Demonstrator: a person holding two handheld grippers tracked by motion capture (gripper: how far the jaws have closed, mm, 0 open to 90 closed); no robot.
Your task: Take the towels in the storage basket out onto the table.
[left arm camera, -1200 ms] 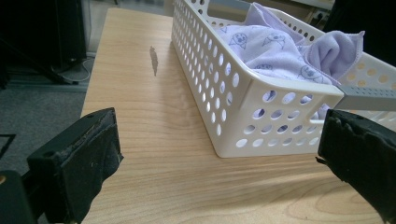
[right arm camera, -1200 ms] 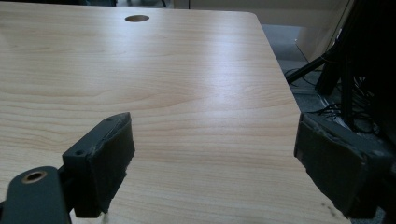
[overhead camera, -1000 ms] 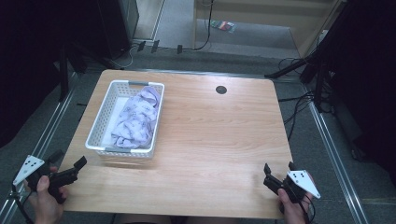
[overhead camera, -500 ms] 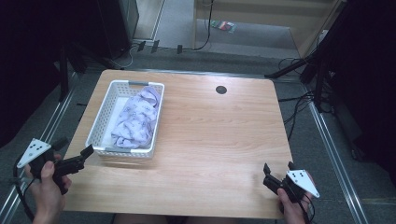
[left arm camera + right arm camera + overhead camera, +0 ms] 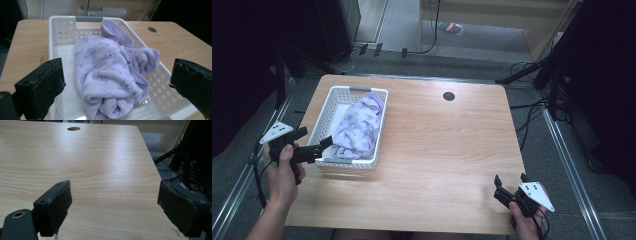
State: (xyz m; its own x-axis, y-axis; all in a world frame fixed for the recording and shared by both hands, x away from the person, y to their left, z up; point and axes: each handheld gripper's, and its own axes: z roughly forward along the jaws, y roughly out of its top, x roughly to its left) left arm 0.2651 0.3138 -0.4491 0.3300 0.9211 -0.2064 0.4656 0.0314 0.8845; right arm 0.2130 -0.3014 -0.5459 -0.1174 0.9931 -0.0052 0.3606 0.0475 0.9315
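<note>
Black left claw gapes level at the lilac cloth.

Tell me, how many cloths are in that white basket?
1: a crumpled lilac cloth lies in the white basket at the table's left, just ahead of the open left gripper. Others could be hidden beneath it.

In the left gripper view the cloth covers most of the basket floor, and the bottom edge cuts off the basket's near wall. The right hand-held gripper hides most of the person's hand in the high view, and the small item on the floor beyond the desk is too small to tell.
</note>
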